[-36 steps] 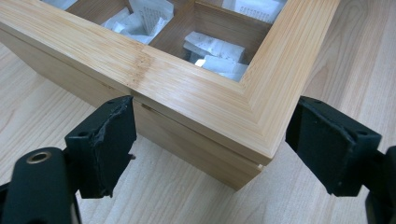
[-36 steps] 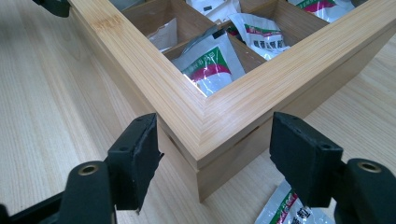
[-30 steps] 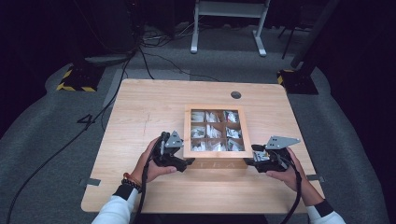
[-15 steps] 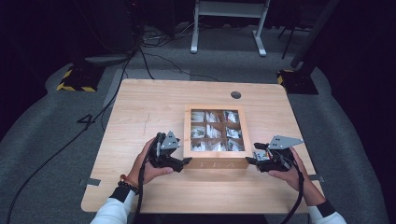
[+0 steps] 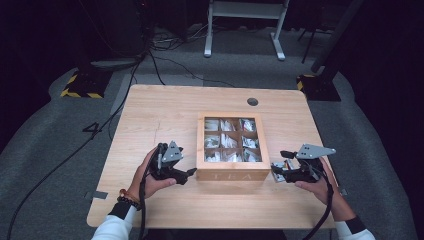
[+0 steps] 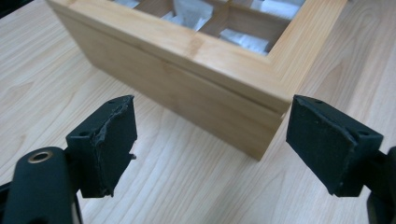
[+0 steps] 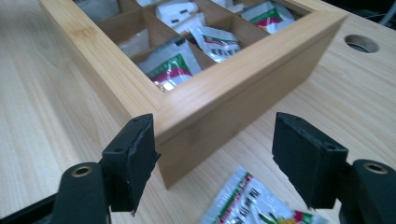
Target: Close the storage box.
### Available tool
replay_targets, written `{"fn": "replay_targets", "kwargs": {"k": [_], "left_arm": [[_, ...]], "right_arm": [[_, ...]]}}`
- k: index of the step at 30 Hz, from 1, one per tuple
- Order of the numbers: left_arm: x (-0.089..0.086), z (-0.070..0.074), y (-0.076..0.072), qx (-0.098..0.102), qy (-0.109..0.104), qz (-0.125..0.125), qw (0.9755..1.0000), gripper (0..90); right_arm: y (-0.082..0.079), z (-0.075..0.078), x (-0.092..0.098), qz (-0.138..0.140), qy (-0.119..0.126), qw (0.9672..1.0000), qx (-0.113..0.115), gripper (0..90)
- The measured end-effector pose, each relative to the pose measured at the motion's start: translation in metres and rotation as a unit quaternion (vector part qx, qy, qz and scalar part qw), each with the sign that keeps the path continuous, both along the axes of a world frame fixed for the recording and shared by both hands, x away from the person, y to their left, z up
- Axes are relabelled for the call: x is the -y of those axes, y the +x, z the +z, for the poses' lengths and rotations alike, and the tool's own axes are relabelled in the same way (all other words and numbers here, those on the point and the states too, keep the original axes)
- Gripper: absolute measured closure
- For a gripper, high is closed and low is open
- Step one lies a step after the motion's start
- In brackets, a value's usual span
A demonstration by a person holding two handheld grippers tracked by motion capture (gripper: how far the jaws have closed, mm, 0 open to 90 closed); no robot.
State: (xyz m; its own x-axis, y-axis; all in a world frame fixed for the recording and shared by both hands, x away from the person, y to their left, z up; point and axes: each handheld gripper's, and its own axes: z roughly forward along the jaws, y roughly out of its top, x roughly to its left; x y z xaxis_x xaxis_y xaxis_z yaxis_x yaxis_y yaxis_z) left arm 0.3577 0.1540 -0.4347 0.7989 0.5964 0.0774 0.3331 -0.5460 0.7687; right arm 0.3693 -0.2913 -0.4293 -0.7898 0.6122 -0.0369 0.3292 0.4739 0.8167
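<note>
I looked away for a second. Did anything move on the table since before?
The left claw slid a little toward the tea box, its jaws open at the box's near left corner. The right claw opened a bit wider at the near right corner, pressing on nothing, a tea packet lying below it. The box stayed put.

Wooden tea box [image 5: 232, 173] upright mid-table, lid open; sachet [image 7: 252, 203] flat beside corner.

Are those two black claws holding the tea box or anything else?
No. Both the left hand-held gripper and the right hand-held gripper are open beside the box's front corners, gripping nothing.
</note>
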Motion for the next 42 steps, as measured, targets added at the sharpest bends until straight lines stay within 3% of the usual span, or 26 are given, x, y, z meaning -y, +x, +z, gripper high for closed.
{"fn": "replay_targets", "kwargs": {"k": [8, 11, 17, 22, 29, 33, 39, 42], "left_arm": [[-0.019, -0.003, -0.006, 0.004, 0.020, 0.016, 0.9997, 16.8], [-0.027, -0.006, -0.009, 0.006, 0.038, 0.027, 0.9989, 16.7], [-0.038, -0.010, -0.013, 0.006, 0.046, 0.039, 0.9982, 16.8], [-0.050, -0.017, -0.017, 0.001, 0.068, 0.055, 0.9961, 16.9], [-0.061, -0.024, -0.021, 0.000, 0.079, 0.071, 0.9943, 16.9], [-0.068, -0.028, -0.024, -0.009, 0.068, 0.082, 0.9942, 17.0], [-0.076, -0.033, -0.027, -0.016, 0.065, 0.089, 0.9937, 17.0], [-0.084, -0.037, -0.029, -0.029, 0.056, 0.091, 0.9938, 17.0]], "right_arm": [[-0.003, -0.002, 0.016, -0.021, -0.021, 0.9995, 0.010, 30.3], [-0.006, -0.005, 0.023, -0.034, -0.033, 0.9988, 0.013, 30.2], [-0.009, -0.009, 0.032, -0.046, -0.045, 0.9978, 0.014, 30.0], [-0.012, -0.016, 0.043, -0.059, -0.052, 0.9968, 0.008, 29.8], [-0.015, -0.025, 0.053, -0.074, -0.058, 0.9956, -0.001, 29.1], [-0.017, -0.032, 0.058, -0.081, -0.062, 0.9948, -0.006, 29.1], [-0.021, -0.040, 0.070, -0.096, -0.046, 0.9941, -0.017, 29.6], [-0.025, -0.047, 0.077, -0.108, -0.041, 0.9930, -0.024, 29.6]]}}
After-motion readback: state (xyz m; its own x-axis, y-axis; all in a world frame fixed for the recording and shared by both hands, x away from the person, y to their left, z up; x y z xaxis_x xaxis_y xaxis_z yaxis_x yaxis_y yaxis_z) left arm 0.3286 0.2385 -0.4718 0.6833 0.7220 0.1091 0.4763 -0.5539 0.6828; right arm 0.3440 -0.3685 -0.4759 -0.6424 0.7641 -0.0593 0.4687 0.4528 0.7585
